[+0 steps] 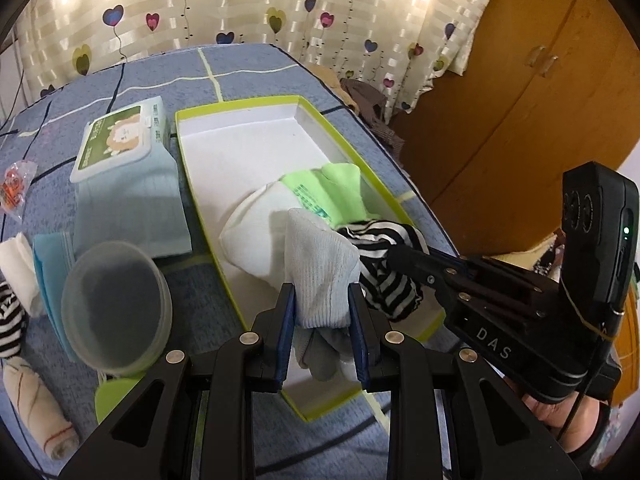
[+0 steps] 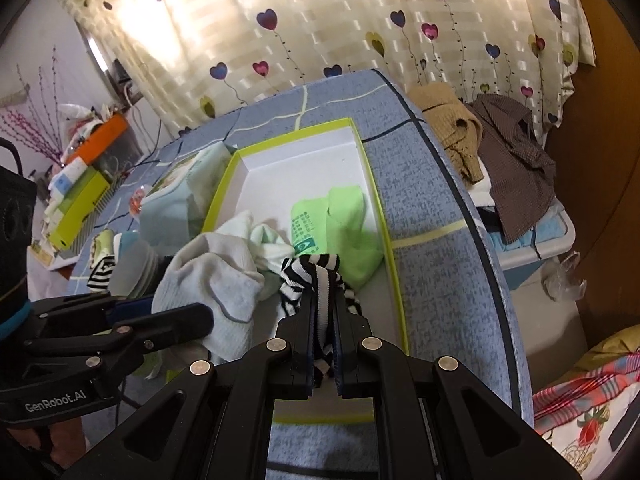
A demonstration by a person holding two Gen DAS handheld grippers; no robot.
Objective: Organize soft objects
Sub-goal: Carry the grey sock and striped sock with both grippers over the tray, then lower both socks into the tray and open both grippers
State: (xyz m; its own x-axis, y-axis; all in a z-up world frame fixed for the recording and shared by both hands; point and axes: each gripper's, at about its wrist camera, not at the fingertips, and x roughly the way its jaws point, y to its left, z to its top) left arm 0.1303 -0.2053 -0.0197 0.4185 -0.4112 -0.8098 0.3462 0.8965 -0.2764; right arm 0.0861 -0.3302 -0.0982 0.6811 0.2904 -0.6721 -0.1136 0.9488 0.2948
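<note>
- Left wrist view: the left gripper [image 1: 322,304] sits at 6 o'clock, clamped on a pale grey-white sock [image 1: 320,264] that bulges up between the blue pads, with its darker grey end hanging down behind them.
- Just past it, at about 3 o'clock from the sock, the right gripper [image 1: 394,254] comes in from the right side, squeezed together on a black-and-white striped sock [image 1: 384,276]. A bit of a hand [image 1: 560,416] shows under its body.
- Both socks hang over the near end of a shallow box with lime-green walls [image 1: 240,105] and a white floor. Inside it, toward 12 o'clock from the grippers, lie a white sock [image 1: 252,228] and a bright green sock [image 1: 340,188] with printed text, touching each other.
- The box sits on a bed with a blue patterned sheet [image 1: 248,64].
- Out at 9 to 10 o'clock: a clear round plastic tub [image 1: 116,304], a folded light-blue cloth [image 1: 132,212], and a wet-wipes pack [image 1: 120,140] resting on the cloth's far edge.
- Far left edge: another striped sock [image 1: 10,320] and a rolled beige cloth [image 1: 40,412].
- Right wrist view: same story, right gripper [image 2: 323,300] pinching the striped sock, the left one [image 2: 180,316] at 9 o'clock holding the grey-white sock.
- At 1 to 2 o'clock past the bed edge, a tan knit [image 2: 456,128] and a brown checked shirt [image 2: 516,160] are piled on a bin.
</note>
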